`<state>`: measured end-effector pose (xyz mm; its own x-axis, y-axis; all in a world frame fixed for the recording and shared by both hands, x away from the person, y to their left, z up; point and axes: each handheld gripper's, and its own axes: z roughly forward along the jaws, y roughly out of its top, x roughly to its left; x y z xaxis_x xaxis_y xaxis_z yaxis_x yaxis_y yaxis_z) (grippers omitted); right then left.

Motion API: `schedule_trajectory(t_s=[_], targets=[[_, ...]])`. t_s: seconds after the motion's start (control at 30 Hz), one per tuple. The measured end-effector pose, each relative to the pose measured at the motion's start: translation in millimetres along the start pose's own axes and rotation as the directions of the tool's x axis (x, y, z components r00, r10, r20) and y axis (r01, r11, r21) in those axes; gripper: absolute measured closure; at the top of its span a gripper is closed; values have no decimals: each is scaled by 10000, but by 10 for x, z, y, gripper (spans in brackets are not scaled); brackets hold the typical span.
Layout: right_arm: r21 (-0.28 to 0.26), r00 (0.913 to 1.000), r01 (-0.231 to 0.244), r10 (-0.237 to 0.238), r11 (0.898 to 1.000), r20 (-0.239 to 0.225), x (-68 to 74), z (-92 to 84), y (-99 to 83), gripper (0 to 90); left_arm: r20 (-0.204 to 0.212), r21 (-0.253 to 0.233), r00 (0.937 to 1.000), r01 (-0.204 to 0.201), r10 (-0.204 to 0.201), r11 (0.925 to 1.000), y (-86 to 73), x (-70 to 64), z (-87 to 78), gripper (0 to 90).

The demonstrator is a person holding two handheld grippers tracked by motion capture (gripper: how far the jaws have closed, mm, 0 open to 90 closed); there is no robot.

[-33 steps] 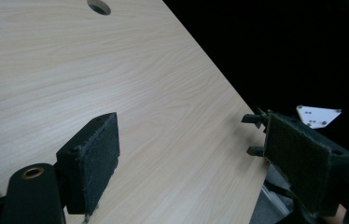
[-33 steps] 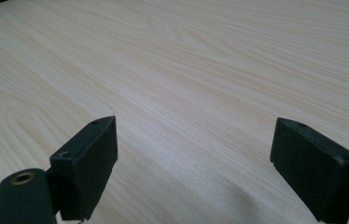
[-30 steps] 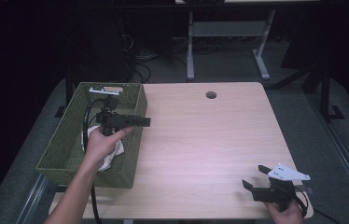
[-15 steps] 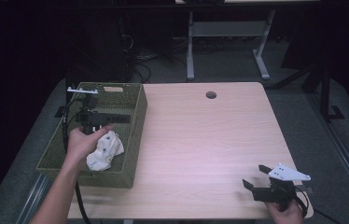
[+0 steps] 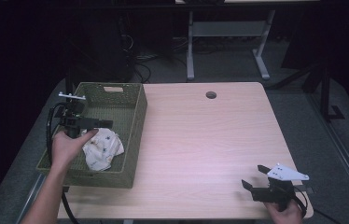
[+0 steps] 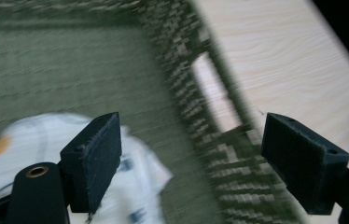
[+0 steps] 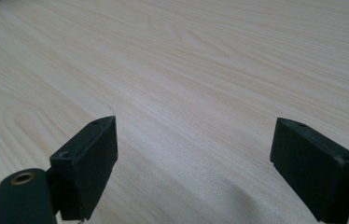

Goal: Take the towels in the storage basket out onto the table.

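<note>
Wooden table [image 5: 210, 140] at centre frame. At left, the left gripper [image 5: 101, 124] hovers over a green basket [image 5: 135, 121], jaws spread, above a white cloth [image 5: 101, 149]. Lower right, the right gripper [image 5: 253, 179] rests, jaws spread, empty.

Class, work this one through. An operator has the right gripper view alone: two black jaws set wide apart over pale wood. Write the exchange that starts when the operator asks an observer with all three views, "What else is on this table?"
Observer: A green woven basket stands at the left side of the table.
Operator: Is anything in it?
Observer: A crumpled white cloth with small prints lies in its near half.
Operator: Where is the left gripper?
Observer: The left gripper is over the basket, jaws open, right by the cloth. I cannot tell whether it touches it.
</note>
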<state>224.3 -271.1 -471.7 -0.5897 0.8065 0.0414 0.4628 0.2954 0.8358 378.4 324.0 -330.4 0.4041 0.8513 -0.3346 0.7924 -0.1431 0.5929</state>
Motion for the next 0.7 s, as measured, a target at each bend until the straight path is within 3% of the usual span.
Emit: schedule_trajectory(t_s=[0.1, 0.2, 0.33, 0.37, 0.4, 0.5, 0.53, 0.57, 0.6, 0.63, 0.7], targets=[[-5, 10000, 0, 0, 10000, 1, 2, 0, 0, 144, -753, 476, 9971, -50, 86, 9989, -32, 60, 45, 207], [1, 10000, 32, -32, 10000, -40, 2, 5, 1, 145, -1545, 882, 9880, 192, -53, 9959, -82, 159, 95, 214], [31, 10000, 52, -52, 10000, -44, 4, 12, 1, 144, -2140, 1572, 9768, 273, 71, 9872, -110, 213, 184, 219], [31, 10000, 52, -52, 10000, -44, 4, 12, 1, 144, -2140, 1572, 9768, 273, 71, 9872, -110, 213, 184, 220], [68, 10000, 50, -50, 10000, -61, 7, 17, 2, 145, -2228, 1962, 9747, 261, 187, 9802, -111, 222, 235, 219], [67, 9999, 84, -83, 9999, -57, 8, 20, 3, 144, -2416, 2210, 9696, 156, 393, 9752, -110, 216, 275, 225], [75, 10000, 72, -71, 9999, -51, 13, 17, 2, 145, -2631, 2552, 9631, 133, 562, 9668, -112, 217, 328, 225], [78, 9999, 93, -92, 9999, -44, 12, 18, 2, 144, -2631, 2552, 9631, 133, 562, 9668, -112, 217, 328, 225], [81, 9999, 107, -107, 9999, -52, 12, 22, 2, 144, -2905, 2991, 9545, 238, 672, 9539, -120, 228, 391, 224], [81, 9999, 107, -107, 9999, -52, 12, 22, 2, 144, -2905, 2991, 9545, 238, 672, 9539, -120, 228, 391, 223], [131, 10000, 78, -77, 9999, -50, 18, 27, 3, 144, -3014, 3321, 9508, 344, 714, 9426, -132, 248, 451, 224]])
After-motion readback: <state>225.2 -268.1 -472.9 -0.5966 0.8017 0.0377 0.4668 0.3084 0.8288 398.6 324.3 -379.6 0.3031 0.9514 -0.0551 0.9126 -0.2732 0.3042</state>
